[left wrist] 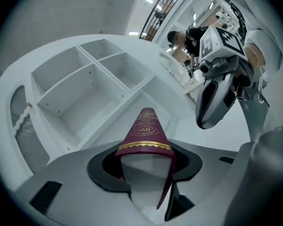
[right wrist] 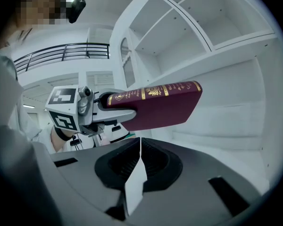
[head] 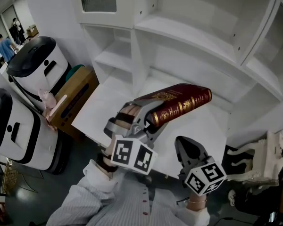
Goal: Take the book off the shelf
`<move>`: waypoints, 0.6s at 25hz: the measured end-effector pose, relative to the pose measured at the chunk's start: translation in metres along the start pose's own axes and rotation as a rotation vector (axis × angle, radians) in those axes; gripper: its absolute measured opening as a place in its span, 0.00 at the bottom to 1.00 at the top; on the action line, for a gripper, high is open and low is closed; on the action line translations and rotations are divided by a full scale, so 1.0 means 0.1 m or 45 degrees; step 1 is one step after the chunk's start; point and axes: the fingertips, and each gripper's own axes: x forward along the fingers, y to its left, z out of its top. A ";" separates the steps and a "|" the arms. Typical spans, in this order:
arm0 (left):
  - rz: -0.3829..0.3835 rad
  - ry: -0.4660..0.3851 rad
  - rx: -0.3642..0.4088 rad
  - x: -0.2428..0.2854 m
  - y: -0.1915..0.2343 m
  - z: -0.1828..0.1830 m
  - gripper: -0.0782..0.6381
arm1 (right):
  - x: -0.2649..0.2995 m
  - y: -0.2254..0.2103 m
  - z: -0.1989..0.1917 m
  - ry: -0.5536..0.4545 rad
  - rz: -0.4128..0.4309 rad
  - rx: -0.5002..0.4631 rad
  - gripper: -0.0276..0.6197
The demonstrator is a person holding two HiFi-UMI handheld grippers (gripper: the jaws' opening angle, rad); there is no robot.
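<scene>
A dark red book (head: 179,103) with gold lettering hangs in the air over the white counter (head: 108,107), clear of the shelves. My left gripper (head: 148,121) is shut on its near end. In the left gripper view the book (left wrist: 146,135) stands spine up between the jaws, pointing away. From the right gripper view the same book (right wrist: 160,106) juts to the right out of the left gripper (right wrist: 101,108). My right gripper (head: 188,150) hovers low at the right, jaws pressed together and holding nothing (right wrist: 139,147).
White shelving (head: 188,36) with bare compartments fills the back wall. A brown cardboard box (head: 73,100) and two white machines (head: 35,67) stand at the left. White ornate furniture (head: 269,154) sits at the lower right. People stand far off at the upper left.
</scene>
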 end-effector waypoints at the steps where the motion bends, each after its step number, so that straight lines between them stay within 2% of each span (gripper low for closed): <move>1: -0.016 0.005 -0.019 0.02 -0.05 -0.04 0.41 | 0.01 -0.02 -0.01 0.004 -0.007 0.001 0.07; 8: -0.113 -0.008 -0.186 0.12 -0.29 -0.27 0.41 | 0.10 -0.10 -0.01 0.023 -0.048 0.000 0.07; 15: -0.153 -0.030 -0.426 0.13 -0.41 -0.48 0.41 | 0.22 -0.14 0.03 0.033 -0.063 -0.011 0.07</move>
